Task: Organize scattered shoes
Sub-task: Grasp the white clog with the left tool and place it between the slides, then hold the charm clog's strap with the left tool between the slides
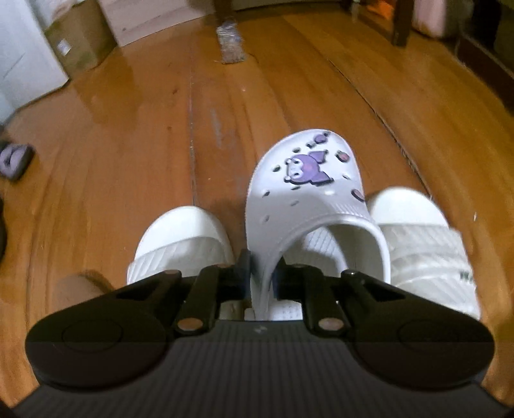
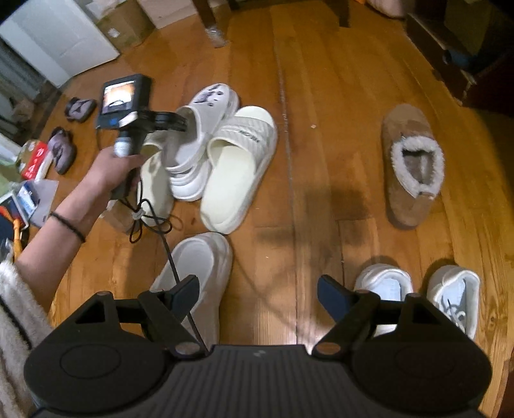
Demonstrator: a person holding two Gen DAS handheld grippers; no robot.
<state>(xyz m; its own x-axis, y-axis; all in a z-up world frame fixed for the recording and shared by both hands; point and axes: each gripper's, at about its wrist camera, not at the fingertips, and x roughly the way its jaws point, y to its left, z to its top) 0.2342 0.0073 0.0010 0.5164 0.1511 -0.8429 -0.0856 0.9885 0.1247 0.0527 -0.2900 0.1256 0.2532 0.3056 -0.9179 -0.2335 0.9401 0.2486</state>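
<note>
My left gripper (image 1: pixel 261 273) is shut on the side rim of a white clog with purple charms (image 1: pixel 305 193) and holds it over two white slides (image 1: pixel 183 241), (image 1: pixel 427 254). The right wrist view shows that left gripper (image 2: pixel 183 123) gripping the clog (image 2: pixel 202 135) between the cream slides (image 2: pixel 237 167). My right gripper (image 2: pixel 257 295) is open and empty above bare floor. A plain white clog (image 2: pixel 199 273) lies by its left finger, a pair of white sneakers (image 2: pixel 417 289) by its right. A brown fur-lined slipper (image 2: pixel 411 164) lies at the right.
Two dark patterned sandals (image 2: pixel 69 128) lie at far left by scattered packets (image 2: pixel 32 160). Cardboard boxes (image 1: pixel 80 41) and a white cabinet (image 2: pixel 57 35) stand at the back left. Dark furniture legs (image 1: pixel 401 22) stand at the back. A cable (image 2: pixel 160 225) trails from the left gripper.
</note>
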